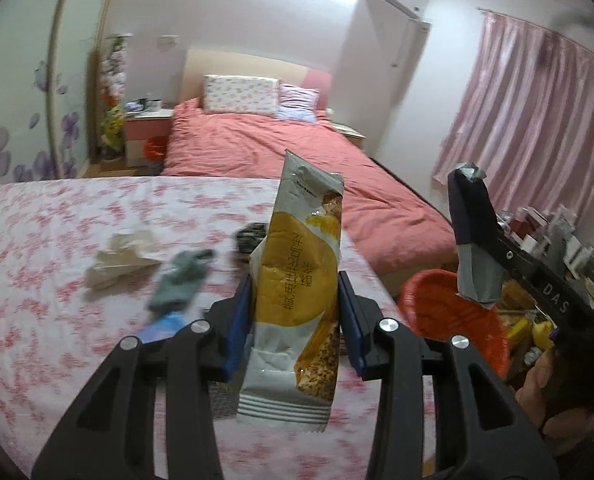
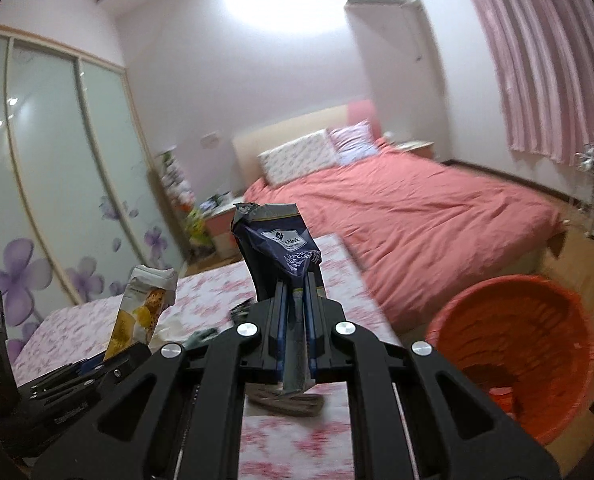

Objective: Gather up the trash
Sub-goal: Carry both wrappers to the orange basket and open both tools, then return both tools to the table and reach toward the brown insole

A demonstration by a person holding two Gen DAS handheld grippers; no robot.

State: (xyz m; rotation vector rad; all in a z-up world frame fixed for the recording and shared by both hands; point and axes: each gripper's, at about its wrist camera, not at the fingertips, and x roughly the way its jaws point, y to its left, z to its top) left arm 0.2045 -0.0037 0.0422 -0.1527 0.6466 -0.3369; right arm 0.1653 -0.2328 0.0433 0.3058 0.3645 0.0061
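the left hand-held gripper (image 1: 295, 320) is clamped on a yellow snack wrapper (image 1: 297, 288), lifted above the floral worktop (image 1: 57, 320) near its right edge. the right hand-held gripper (image 2: 297, 320) pinches a dark blue wrapper (image 2: 281, 248); the orange bin (image 2: 513, 344) sits lower right, clear floor beyond.
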